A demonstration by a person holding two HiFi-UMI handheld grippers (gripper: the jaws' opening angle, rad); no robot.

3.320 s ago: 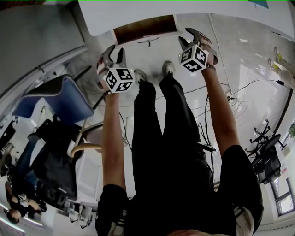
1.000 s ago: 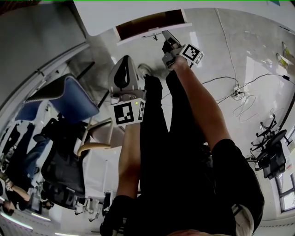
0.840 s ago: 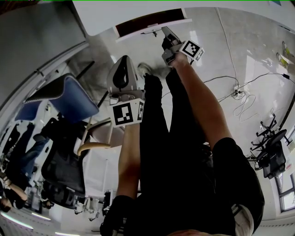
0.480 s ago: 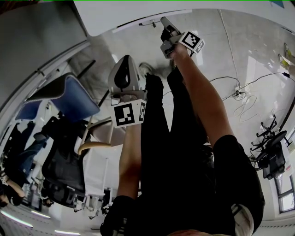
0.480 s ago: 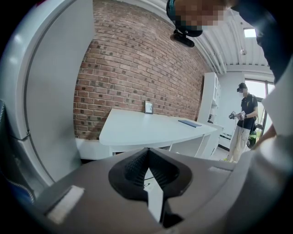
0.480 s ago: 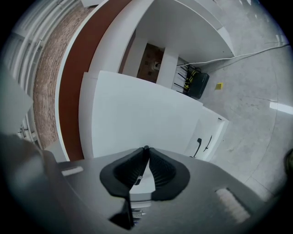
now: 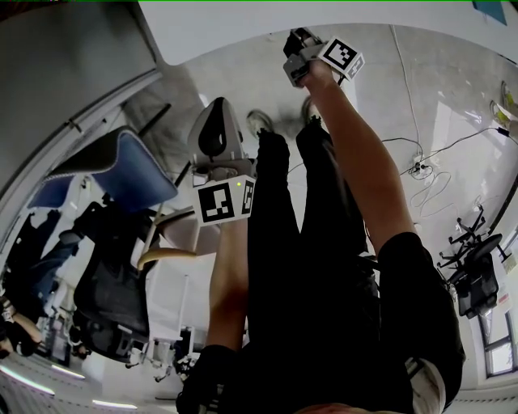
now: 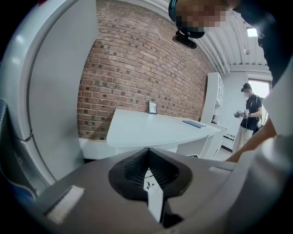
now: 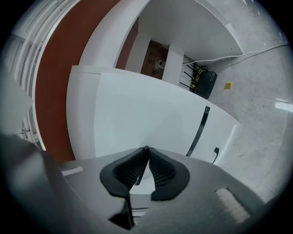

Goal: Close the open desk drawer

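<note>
Beneath the white desktop, upper centre, the flat white drawer has slid flush; right gripper and left gripper both clenched empty; closing looks done.

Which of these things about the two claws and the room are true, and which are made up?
1. The left claw is shut and empty. True.
2. The right claw holds a ball. False: it is shut with nothing in it.
3. The right claw reaches further toward the desk than the left claw. True.
4. The wall facing the left claw is green. False: the wall is red brick.
5. The chair beside the person is yellow. False: the chair is blue.
</note>
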